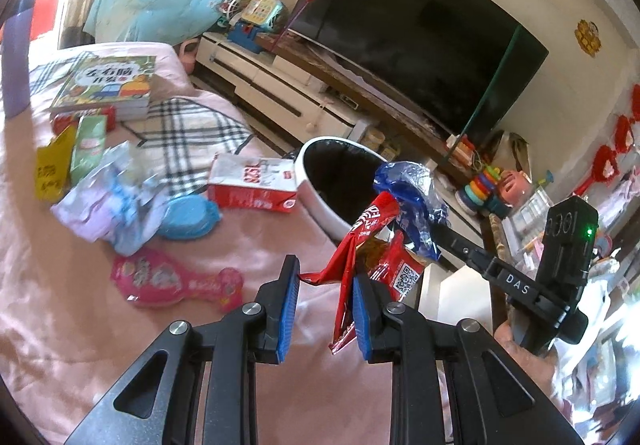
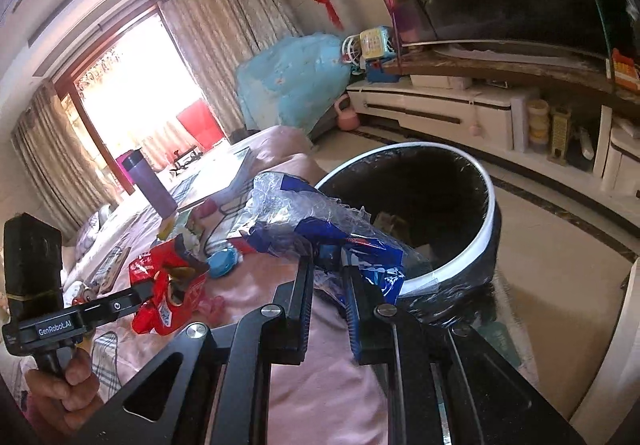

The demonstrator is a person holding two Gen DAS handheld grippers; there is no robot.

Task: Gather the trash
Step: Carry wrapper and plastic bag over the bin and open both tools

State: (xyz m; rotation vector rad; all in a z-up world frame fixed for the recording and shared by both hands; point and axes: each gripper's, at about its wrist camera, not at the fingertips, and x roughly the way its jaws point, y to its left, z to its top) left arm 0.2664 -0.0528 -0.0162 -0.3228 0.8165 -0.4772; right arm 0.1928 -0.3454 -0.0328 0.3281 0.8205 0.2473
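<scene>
My left gripper (image 1: 325, 277) stands with jaws apart; a red snack wrapper (image 1: 360, 245) hangs against its right finger, and I cannot tell whether it is gripped. The wrapper also shows in the right wrist view (image 2: 168, 285). My right gripper (image 2: 328, 277) is closed on a blue and clear plastic wrapper (image 2: 320, 229), held just beside the rim of the white round trash bin (image 2: 490, 221) with its black liner. In the left wrist view the blue wrapper (image 1: 408, 185) hangs over the bin (image 1: 316, 201).
On the pink sheet lie a red and white carton (image 1: 252, 185), crumpled tissue packaging (image 1: 108, 197), a blue round lid (image 1: 188, 217), a pink toy packet (image 1: 176, 281), green and yellow packets (image 1: 88, 141) and a book (image 1: 108, 85). A TV cabinet (image 2: 440, 105) stands beyond the bin.
</scene>
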